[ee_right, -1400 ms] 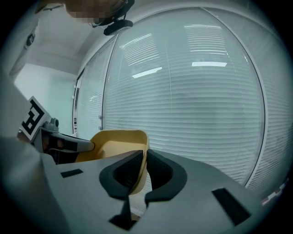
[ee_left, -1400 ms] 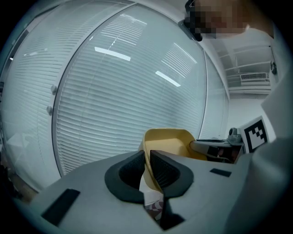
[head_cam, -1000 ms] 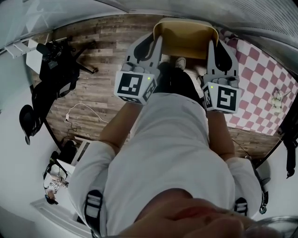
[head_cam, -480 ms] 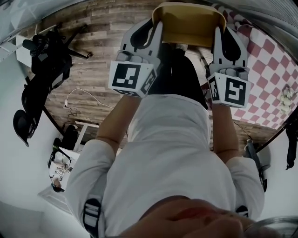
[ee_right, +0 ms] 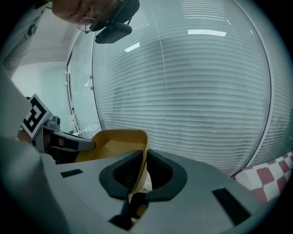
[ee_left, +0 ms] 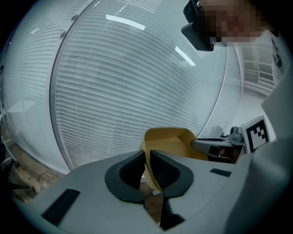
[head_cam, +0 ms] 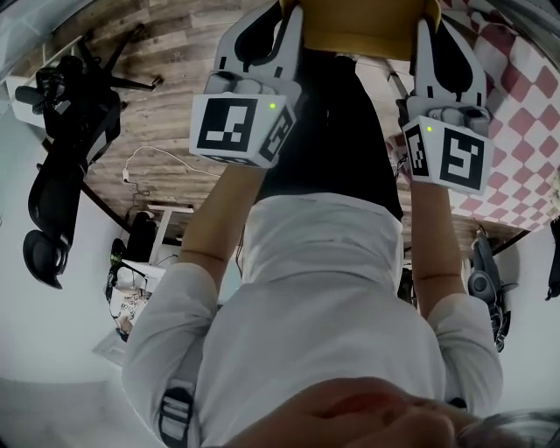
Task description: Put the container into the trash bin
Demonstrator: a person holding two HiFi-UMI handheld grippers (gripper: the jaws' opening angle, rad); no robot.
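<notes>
A yellow-tan open container (head_cam: 360,33) hangs in front of the person's legs, cut off by the top edge of the head view. My left gripper (head_cam: 290,22) is shut on its left wall and my right gripper (head_cam: 427,26) on its right wall. In the left gripper view the dark pads pinch the thin wall at my left gripper (ee_left: 149,167), with the container (ee_left: 171,141) beyond them. In the right gripper view my right gripper (ee_right: 143,168) clamps the opposite wall of the container (ee_right: 116,141). No trash bin is in view.
The wood floor (head_cam: 175,131) lies below, with a black office chair (head_cam: 66,140) and a white cable (head_cam: 153,157) at the left. A red-and-white checkered mat (head_cam: 525,114) is at the right. Closed white blinds (ee_left: 128,91) fill both gripper views.
Both grippers have sunk together with the container held between them and now sit higher in the head view, where the container is cut by the top edge. The grips have not changed.
</notes>
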